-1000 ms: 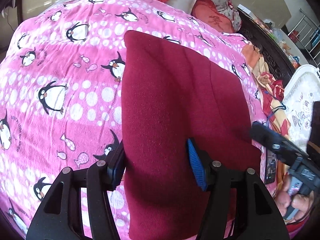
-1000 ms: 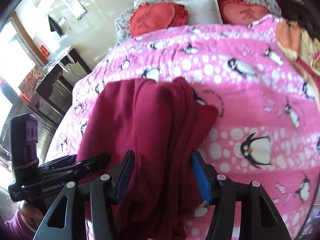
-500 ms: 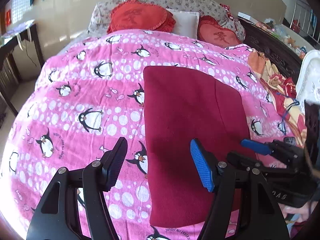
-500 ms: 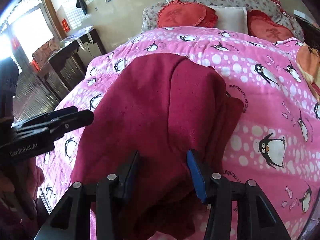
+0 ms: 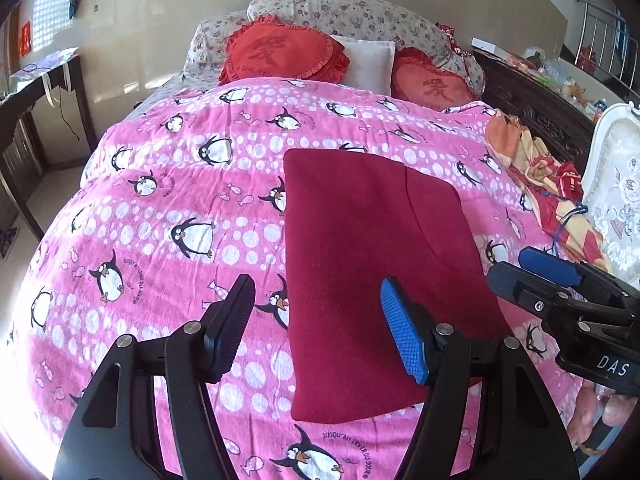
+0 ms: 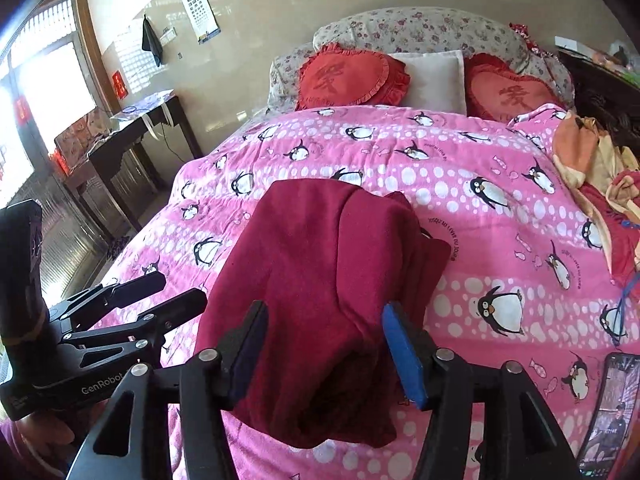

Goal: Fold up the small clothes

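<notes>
A dark red garment lies folded into a flat oblong on the pink penguin blanket. My left gripper hovers open above its near left edge, with nothing between the pads. In the right wrist view the garment has a bulkier, layered right side. My right gripper has its jaws opening around the near end of the cloth, pads off it. In the left wrist view the right gripper sits just off the garment's right edge. The left gripper shows open at the left.
Two red heart cushions and a white pillow lie at the bed's head. A heap of orange and red clothes lies along the right side. A phone rests on the blanket near right. A dark side table stands left of the bed.
Both grippers have drawn back and risen from the garment. The right gripper's jaws, pinched on the fold half a second ago, have spread. The garment stays flat on the blanket.
</notes>
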Action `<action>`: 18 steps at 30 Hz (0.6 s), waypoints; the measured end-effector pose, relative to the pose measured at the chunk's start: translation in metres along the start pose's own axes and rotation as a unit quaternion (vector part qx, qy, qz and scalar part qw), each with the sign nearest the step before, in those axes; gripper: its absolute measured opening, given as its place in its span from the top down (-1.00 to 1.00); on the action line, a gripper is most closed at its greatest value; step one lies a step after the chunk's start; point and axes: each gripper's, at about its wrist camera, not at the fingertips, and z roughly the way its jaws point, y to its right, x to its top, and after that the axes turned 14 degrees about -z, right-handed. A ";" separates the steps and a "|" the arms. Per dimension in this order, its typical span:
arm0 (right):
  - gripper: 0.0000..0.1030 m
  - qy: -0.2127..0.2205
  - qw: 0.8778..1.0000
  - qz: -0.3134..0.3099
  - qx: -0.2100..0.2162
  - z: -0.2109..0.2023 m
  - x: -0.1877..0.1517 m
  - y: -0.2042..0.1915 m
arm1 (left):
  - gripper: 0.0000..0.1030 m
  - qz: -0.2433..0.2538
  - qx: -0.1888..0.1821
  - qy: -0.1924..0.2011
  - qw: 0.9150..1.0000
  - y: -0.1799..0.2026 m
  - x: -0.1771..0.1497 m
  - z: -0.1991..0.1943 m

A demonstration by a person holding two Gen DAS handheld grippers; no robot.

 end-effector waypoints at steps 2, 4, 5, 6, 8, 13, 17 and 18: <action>-0.32 0.004 1.000 0.015 0.000 -0.003 -0.003 0.000 | -0.28 -0.004 0.002 0.005 1.000 -0.002 0.000 -0.004; -0.32 -0.002 1.000 0.023 0.001 -0.002 -0.006 0.000 | -0.28 -0.006 0.000 0.006 1.000 -0.004 0.000 -0.007; -0.32 -0.005 1.000 0.026 0.001 -0.003 -0.007 0.000 | -0.28 -0.006 -0.002 0.004 1.000 -0.004 -0.001 -0.008; -0.32 -0.010 1.000 0.027 -0.001 -0.003 -0.009 -0.001 | -0.28 -0.006 -0.002 0.004 1.000 -0.004 -0.001 -0.008; -0.32 -0.013 1.000 0.026 -0.006 -0.004 -0.012 -0.003 | -0.28 -0.005 0.001 0.005 1.000 -0.004 -0.003 -0.010; -0.32 -0.018 0.999 0.026 -0.017 -0.007 -0.015 -0.003 | -0.28 -0.003 0.004 0.007 1.000 -0.002 -0.005 -0.012; -0.32 -0.025 0.999 0.026 -0.023 -0.006 -0.018 -0.002 | -0.28 -0.003 0.005 0.012 1.000 -0.002 -0.006 -0.015; -0.32 -0.026 0.999 0.026 -0.024 -0.006 -0.019 -0.002 | -0.28 -0.002 0.006 0.013 1.000 -0.002 -0.006 -0.015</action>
